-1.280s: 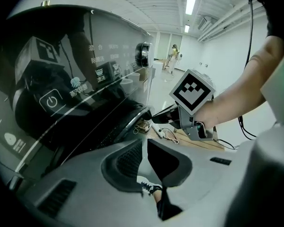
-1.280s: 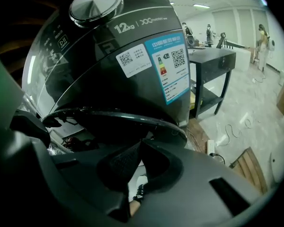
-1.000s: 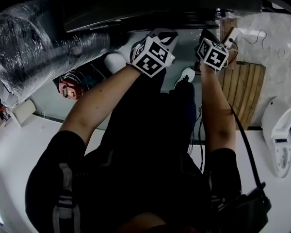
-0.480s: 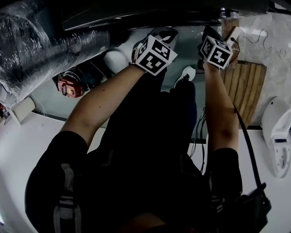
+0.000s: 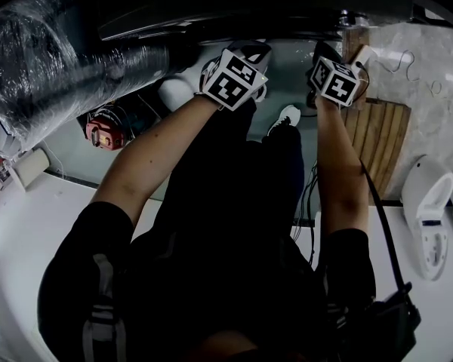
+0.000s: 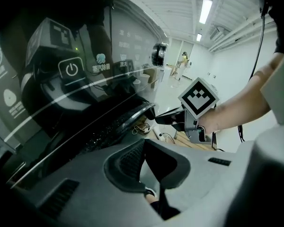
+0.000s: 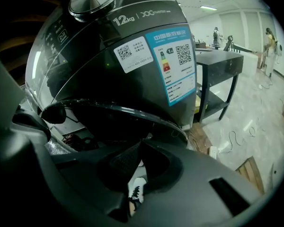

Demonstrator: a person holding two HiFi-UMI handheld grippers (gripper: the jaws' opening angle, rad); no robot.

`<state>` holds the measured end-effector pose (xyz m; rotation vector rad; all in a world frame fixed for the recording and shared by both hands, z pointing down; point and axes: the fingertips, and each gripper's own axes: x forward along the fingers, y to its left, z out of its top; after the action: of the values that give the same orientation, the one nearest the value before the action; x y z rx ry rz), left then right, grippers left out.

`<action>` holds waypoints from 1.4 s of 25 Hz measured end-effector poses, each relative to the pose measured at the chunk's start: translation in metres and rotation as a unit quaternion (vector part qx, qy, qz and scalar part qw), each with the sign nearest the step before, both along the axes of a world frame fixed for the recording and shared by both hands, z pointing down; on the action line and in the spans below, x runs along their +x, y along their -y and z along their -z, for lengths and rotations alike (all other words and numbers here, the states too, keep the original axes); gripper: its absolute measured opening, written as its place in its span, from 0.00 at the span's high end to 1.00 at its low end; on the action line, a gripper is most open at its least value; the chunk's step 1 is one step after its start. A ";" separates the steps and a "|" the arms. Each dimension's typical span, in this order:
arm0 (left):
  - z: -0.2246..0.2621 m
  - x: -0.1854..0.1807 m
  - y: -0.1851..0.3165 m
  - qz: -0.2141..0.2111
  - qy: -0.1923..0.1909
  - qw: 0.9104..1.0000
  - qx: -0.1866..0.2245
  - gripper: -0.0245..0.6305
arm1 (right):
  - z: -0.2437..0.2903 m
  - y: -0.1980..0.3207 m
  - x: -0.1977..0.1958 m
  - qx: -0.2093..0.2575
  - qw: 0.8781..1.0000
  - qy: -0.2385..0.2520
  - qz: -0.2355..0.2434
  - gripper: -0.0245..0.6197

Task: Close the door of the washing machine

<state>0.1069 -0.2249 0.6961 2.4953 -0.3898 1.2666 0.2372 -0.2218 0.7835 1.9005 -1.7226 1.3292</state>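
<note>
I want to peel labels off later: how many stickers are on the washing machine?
2, on the washing machine in the right gripper view: a small white sticker and, to its right, a larger blue label. Faces out of view may hide more.

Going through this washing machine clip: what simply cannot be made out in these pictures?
- Head view: the washing machine front is dark and cut off by the top edge, so the door gap is unreadable.
- Left gripper view: the left gripper body hides whether its shut tips touch the door.
- Right gripper view: same for the right gripper; the label print is too small.
</note>
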 end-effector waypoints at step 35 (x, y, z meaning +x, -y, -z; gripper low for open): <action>0.353 -0.067 -0.050 0.192 -0.227 0.935 0.193 0.96 | 0.427 -0.070 -0.017 0.282 0.938 -0.108 0.170 0.95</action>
<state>0.0402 -0.1749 0.3426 2.7278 -1.0225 0.4718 0.2205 -0.1522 0.3567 1.7879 -2.3434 0.5076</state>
